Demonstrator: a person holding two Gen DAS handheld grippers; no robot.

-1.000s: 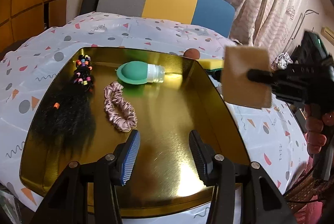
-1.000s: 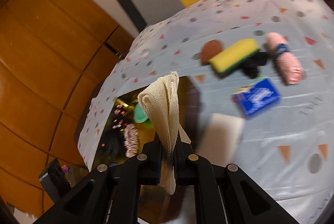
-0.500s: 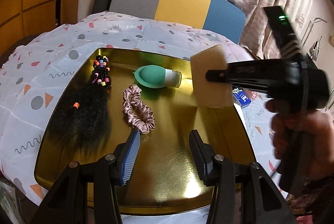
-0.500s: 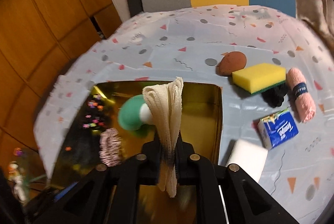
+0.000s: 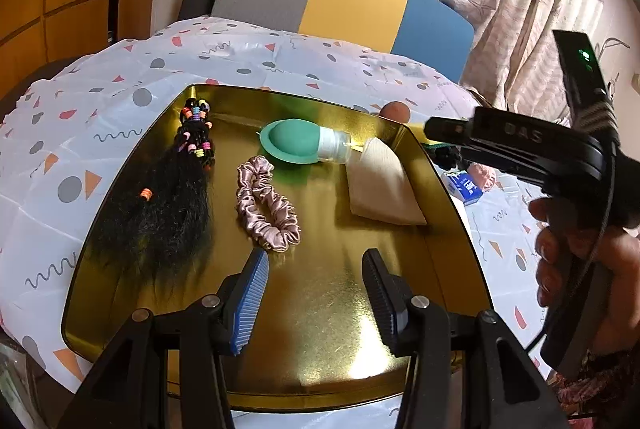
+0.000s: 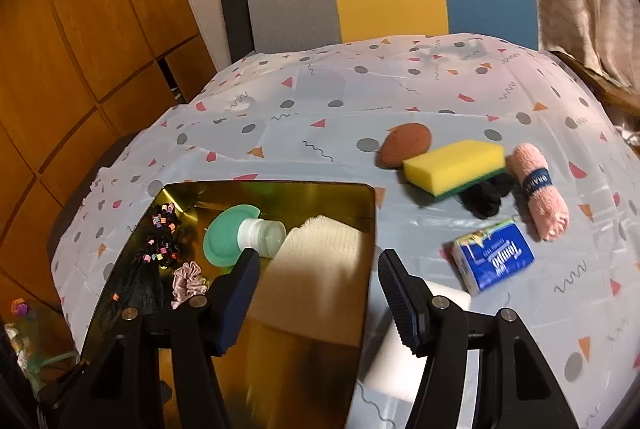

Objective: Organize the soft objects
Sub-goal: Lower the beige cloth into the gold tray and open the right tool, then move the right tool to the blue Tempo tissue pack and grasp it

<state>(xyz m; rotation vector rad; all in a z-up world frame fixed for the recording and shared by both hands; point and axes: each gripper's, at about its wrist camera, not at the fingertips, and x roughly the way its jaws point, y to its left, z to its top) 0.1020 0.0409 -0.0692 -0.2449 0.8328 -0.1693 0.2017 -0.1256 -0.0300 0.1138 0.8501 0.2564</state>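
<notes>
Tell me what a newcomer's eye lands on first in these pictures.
The shiny gold tray dominates, holding a black hairpiece with coloured beads at its left, a pink scrunchie and a green-capped bottle mid-tray, and a folded cream cloth at its right edge. Off the tray on the patterned tablecloth sits a bright yellow sponge.

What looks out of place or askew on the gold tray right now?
The beige cloth lies crooked in the gold tray, one corner against the green bottle. The right gripper, jaws just opened, holds nothing. Nothing looks spilled or damaged.
</notes>
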